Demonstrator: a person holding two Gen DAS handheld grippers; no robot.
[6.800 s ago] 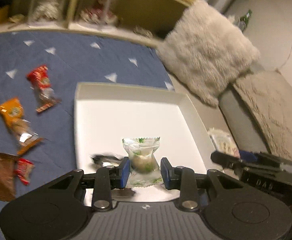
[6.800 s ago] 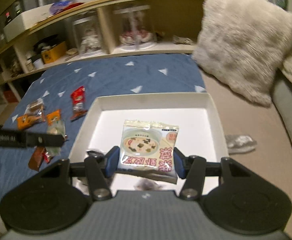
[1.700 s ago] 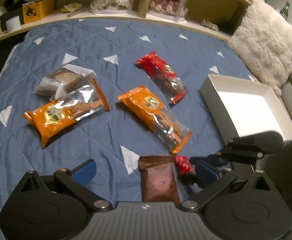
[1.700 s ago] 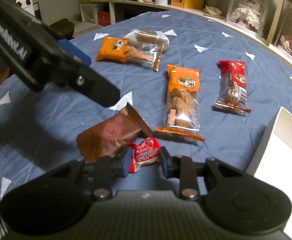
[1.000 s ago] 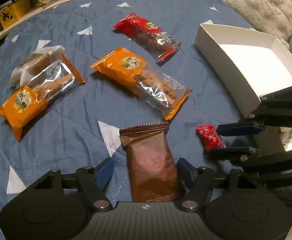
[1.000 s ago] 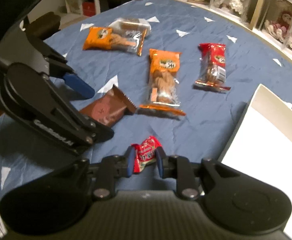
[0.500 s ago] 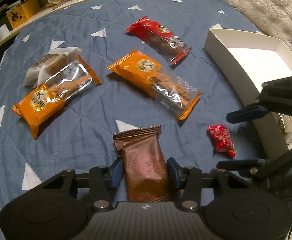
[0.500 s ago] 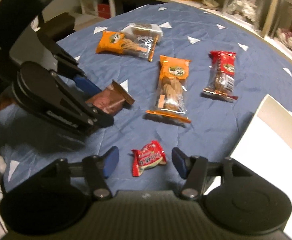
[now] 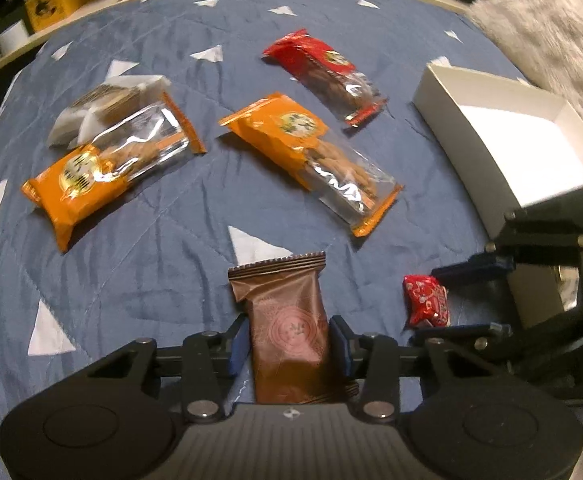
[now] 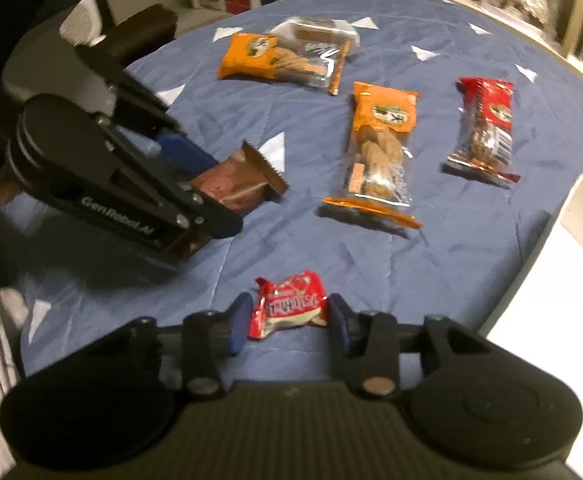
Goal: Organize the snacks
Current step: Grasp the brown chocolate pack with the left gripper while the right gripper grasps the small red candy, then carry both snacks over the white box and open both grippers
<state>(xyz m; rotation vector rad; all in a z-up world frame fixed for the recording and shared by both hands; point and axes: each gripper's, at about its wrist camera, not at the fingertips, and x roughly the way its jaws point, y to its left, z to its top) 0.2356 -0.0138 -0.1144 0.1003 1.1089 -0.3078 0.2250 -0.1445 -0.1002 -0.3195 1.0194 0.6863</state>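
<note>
A brown foil packet (image 9: 287, 320) lies on the blue quilt (image 9: 163, 264) between the pads of my left gripper (image 9: 289, 346). Its jaws are closing, and both pads touch the packet's long sides. In the right wrist view the same brown packet (image 10: 235, 184) sits clamped, its far end tipped up. A small red candy packet (image 10: 289, 310) lies crosswise in my right gripper (image 10: 288, 322). These jaws are closing too, with the pads against the candy's two ends. From the left wrist the red candy (image 9: 427, 304) shows between the right gripper's blue fingers (image 9: 475, 268).
A white open box (image 9: 451, 120) stands at the right, its wall close to the right gripper. Two orange packets (image 9: 311, 156) (image 9: 103, 168), a long red packet (image 9: 323, 68) and a clear-wrapped cake (image 9: 103, 100) lie further out. Shelves and a fluffy cushion border the quilt.
Both pairs of jaws have narrowed onto their packets. The right gripper had let the red candy go and opened wide, and now grips it crosswise. Neither hand has travelled much.
</note>
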